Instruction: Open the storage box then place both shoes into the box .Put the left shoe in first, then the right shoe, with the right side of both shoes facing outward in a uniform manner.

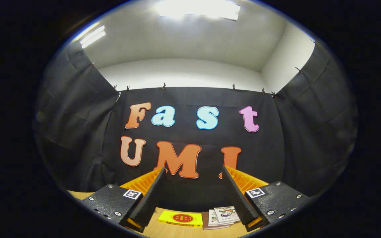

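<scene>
My gripper is held high and level, facing the booth's black back wall. Its two fingers stand wide apart with nothing between them, so it is open. Between the fingers and well below them a strip of wooden table shows at the foot of the wall.
On the table against the back wall lie a flat yellow box and, to its right, a small stack of booklets. Black cloth walls close in on the left and right, and a white ceiling with lamps is overhead.
</scene>
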The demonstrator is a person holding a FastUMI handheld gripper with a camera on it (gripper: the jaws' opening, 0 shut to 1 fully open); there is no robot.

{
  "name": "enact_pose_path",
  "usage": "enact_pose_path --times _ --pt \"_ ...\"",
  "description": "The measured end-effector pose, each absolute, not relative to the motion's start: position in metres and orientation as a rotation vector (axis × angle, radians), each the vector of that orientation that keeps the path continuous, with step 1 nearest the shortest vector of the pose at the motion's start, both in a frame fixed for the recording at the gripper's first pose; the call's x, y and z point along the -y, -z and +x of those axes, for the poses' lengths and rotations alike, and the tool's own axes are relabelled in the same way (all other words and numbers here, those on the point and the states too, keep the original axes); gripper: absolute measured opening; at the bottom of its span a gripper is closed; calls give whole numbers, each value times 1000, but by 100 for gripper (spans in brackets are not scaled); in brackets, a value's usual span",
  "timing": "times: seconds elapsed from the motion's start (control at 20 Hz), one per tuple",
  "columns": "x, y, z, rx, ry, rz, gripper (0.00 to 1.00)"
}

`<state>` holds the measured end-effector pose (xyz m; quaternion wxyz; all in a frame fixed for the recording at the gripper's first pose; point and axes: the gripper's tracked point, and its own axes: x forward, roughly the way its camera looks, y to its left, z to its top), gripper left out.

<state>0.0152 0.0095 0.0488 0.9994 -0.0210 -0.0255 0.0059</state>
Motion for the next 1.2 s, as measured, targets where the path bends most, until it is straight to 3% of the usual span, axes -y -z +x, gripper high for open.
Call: enact_pose_path --times 0.25,0.6,0.85,1.2 --pt "-24 -47 15 24 -56 3 99" --pt "-66 9 1 -145 -198 31 99" --pt "-118 63 -28 -425 -363 287 99" --pt "-157 123 -49 -720 -451 488 95"
